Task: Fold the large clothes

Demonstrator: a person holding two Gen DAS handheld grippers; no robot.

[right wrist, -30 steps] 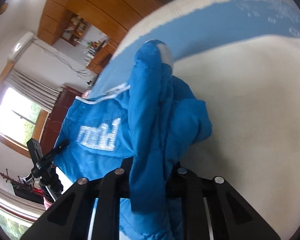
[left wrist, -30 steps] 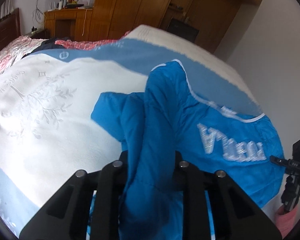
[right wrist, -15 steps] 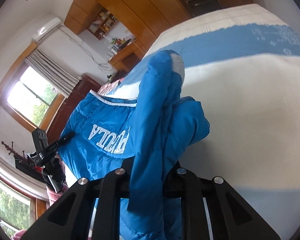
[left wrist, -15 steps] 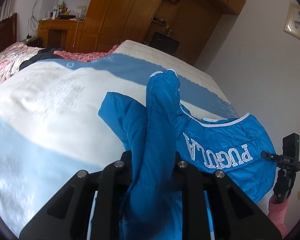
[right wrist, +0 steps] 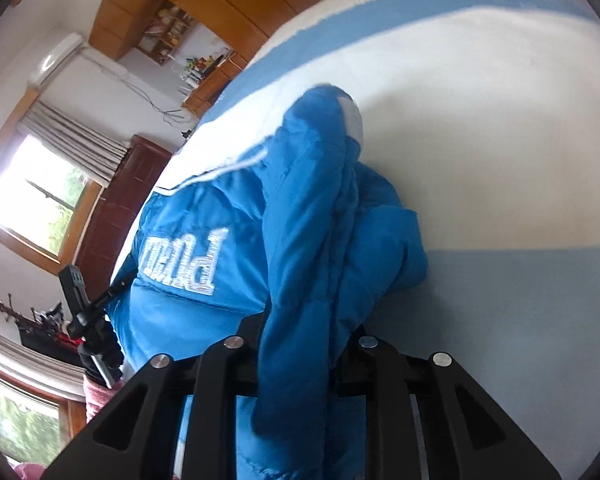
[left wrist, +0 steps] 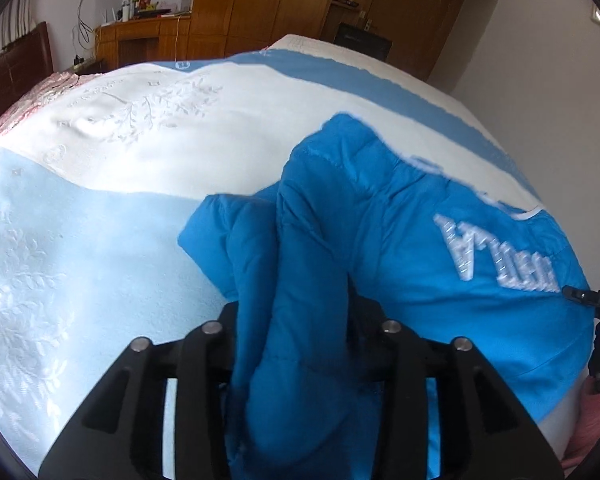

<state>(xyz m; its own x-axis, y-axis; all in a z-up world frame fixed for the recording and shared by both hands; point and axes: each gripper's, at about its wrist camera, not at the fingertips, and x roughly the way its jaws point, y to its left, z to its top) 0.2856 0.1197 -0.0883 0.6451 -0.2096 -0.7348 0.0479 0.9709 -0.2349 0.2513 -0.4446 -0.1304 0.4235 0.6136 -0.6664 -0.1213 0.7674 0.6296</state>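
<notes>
Your blue jacket [left wrist: 380, 240] hangs bunched just above the bed [left wrist: 100, 240], white lettering showing. A fold sits between your left gripper [left wrist: 296, 344], whose jaws have just been opening; your right gripper [right wrist: 300, 352], also easing apart, still grasps cloth.

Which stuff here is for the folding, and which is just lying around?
For the folding:
blue jacket
left gripper
right gripper
bed cover it lies on

Just lying about:
wooden wardrobe
cluttered desk
window
</notes>
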